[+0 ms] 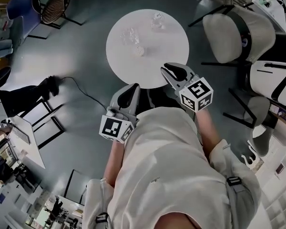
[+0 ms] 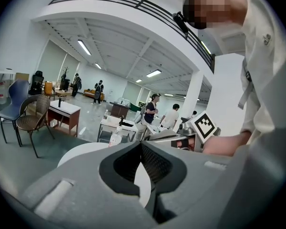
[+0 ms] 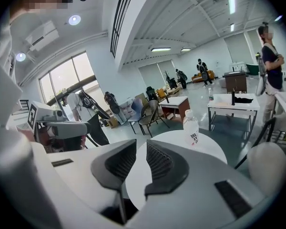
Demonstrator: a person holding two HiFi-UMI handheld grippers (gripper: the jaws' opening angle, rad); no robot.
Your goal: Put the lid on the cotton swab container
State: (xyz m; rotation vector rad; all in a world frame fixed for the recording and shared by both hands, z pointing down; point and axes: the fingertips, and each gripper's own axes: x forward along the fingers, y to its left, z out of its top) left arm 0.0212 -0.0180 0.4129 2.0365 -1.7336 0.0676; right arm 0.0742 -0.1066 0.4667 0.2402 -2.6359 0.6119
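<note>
A round white table [image 1: 169, 42] stands in front of me. On it lie a clear container [image 1: 128, 35], a small clear piece [image 1: 139, 50] that may be the lid, and a clear bottle [image 1: 157, 19]. My left gripper [image 1: 135, 87] hangs off the table's near edge, its jaws touching with nothing between them [image 2: 141, 144]. Over the near rim, my right gripper [image 1: 168, 69] shows a narrow empty gap between its jaws [image 3: 140, 144]. The right gripper view shows the labelled bottle [image 3: 190, 128] on the table [image 3: 205, 149]. The container is hidden in both gripper views.
White chairs [image 1: 233, 32] stand to the right of the table, and a wicker chair [image 1: 52, 6] is at the far left. A cable [image 1: 81, 89] runs across the grey floor. Desks [image 3: 233, 101] and several people [image 2: 151, 109] fill the room beyond.
</note>
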